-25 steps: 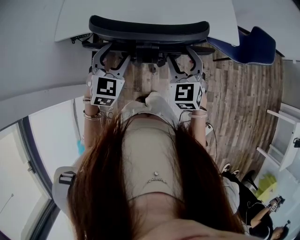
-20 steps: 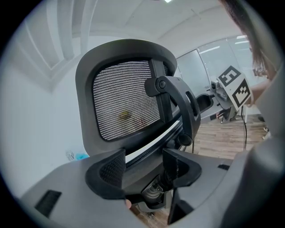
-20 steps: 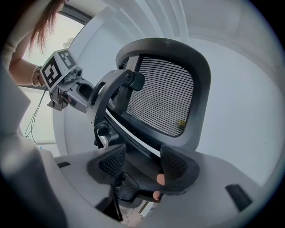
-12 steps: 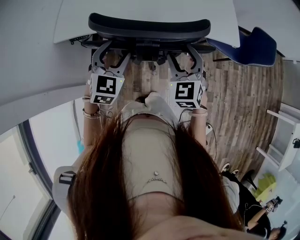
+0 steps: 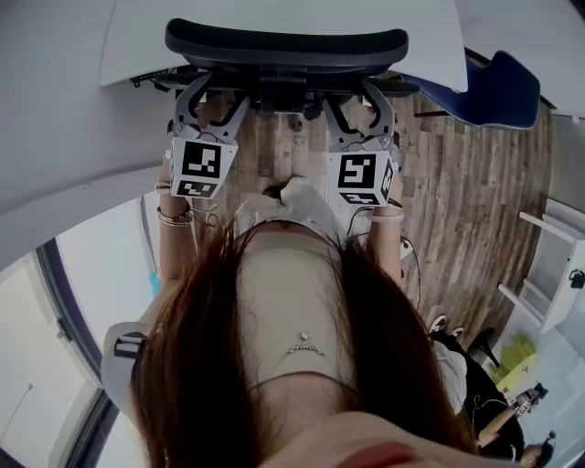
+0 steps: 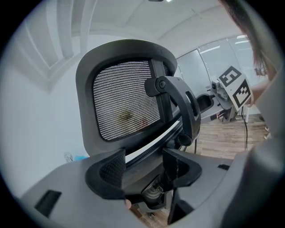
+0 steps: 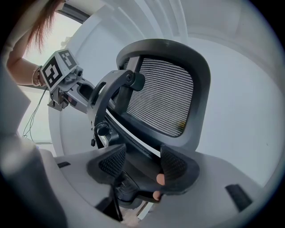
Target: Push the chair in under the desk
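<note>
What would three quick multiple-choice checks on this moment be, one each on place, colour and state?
1. Where is the black chair's backrest?
A) at the white desk's near edge
B) behind the person
C) flat on the floor

2. What colour is the second chair at the right?
A) red
B) blue
C) yellow

3. How do the jaws of the left gripper and right gripper stand?
A) both together
B) only the left apart
C) both apart

Key:
1 A, the head view shows the backrest lying along the desk edge.
2 B, its shell is blue.
3 C, each gripper view shows a gap between the jaws.
</note>
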`<state>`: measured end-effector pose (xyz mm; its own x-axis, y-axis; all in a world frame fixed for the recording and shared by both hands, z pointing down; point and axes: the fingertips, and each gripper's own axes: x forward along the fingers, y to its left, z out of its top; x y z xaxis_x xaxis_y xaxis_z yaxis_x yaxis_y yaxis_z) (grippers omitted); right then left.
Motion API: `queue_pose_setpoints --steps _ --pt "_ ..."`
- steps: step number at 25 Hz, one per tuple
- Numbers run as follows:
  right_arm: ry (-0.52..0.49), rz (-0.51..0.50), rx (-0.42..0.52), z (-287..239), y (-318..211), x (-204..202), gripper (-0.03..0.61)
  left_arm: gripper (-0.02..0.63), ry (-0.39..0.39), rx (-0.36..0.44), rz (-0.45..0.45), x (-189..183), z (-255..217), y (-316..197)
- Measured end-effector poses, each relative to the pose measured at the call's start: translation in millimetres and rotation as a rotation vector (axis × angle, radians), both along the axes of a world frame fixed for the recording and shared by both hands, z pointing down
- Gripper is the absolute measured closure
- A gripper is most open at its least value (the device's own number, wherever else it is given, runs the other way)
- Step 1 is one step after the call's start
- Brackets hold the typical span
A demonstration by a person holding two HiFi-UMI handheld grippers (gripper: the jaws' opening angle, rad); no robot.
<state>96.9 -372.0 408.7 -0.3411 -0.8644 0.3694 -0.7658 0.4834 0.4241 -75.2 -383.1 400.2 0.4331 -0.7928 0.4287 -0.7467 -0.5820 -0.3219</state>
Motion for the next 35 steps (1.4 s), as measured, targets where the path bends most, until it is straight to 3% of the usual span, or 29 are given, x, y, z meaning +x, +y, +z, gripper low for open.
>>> queue_pose_setpoints --steps 35 --pt "-0.001 -0.019 0.033 0 -23 2 0.33 0.364 0.002 0.013 0.011 2 0 -24"
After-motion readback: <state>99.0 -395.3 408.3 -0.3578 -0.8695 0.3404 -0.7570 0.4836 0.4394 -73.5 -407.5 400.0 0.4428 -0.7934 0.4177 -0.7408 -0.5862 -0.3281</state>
